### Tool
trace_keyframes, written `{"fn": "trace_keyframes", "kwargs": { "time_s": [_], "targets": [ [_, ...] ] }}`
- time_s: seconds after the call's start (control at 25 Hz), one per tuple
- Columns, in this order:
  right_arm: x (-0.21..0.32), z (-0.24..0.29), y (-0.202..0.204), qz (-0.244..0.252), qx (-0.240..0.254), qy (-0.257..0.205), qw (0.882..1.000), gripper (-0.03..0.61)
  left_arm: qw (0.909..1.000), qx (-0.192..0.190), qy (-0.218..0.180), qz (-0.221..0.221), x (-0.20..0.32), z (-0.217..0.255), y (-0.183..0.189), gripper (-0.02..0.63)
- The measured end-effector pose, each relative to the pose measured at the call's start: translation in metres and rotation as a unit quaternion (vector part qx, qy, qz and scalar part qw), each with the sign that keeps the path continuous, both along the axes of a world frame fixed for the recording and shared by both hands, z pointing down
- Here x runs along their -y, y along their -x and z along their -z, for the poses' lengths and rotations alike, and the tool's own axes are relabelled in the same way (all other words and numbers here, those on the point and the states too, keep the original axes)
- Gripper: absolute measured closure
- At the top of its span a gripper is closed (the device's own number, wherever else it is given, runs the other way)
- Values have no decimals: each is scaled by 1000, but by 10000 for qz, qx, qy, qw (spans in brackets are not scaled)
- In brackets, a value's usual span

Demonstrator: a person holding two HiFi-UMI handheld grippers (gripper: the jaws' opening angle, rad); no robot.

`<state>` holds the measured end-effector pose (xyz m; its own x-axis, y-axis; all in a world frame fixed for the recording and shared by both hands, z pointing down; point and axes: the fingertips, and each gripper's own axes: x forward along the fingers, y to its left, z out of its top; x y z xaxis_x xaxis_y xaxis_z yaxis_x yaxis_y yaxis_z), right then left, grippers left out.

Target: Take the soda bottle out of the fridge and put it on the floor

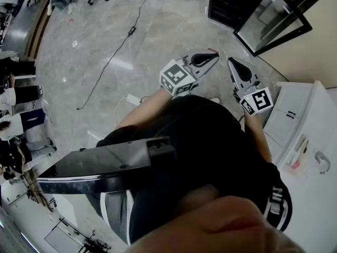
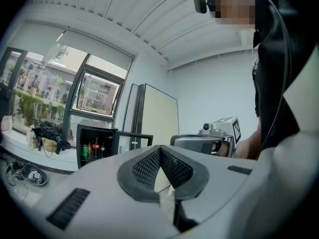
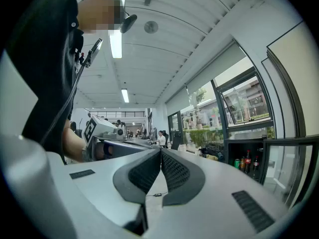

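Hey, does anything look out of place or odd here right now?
The fridge door stands open, bottles upright inside. A loose cable trails across the floor. Nothing looks spilled or damaged.

left gripper (image 2: 160, 152): jaws together, level | right gripper (image 3: 160, 154): same (seemingly empty)

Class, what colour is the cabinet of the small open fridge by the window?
Black. The small open fridge shows best in the left gripper view.

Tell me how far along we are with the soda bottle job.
Done: the fridge door stands open. In hand: nothing; the left tongs and right tongs are both shut and empty, short of the fridge. Left: grab the soda bottle on its shelf and set it on the floor.
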<state>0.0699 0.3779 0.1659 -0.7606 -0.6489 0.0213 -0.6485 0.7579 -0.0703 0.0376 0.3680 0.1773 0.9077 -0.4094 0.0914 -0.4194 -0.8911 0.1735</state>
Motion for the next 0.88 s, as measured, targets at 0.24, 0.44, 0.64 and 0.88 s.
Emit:
{"fn": "trace_keyframes", "kwargs": {
  "time_s": [0.24, 0.44, 0.64, 0.88],
  "targets": [
    [3, -2, 7, -2, -24, 33, 10000, 565, 10000, -31, 15, 54, 3, -4, 8, 612],
    [6, -4, 14, -30, -57, 38, 10000, 565, 10000, -48, 30, 35, 5, -6, 15, 614],
    [12, -4, 21, -79, 43, 99, 9999, 565, 10000, -78, 36, 11, 9, -6, 23, 613],
    [21, -7, 39, -115, 116, 125, 9998, 565, 9999, -90, 42, 15, 15, -10, 43, 613]
  ]
}}
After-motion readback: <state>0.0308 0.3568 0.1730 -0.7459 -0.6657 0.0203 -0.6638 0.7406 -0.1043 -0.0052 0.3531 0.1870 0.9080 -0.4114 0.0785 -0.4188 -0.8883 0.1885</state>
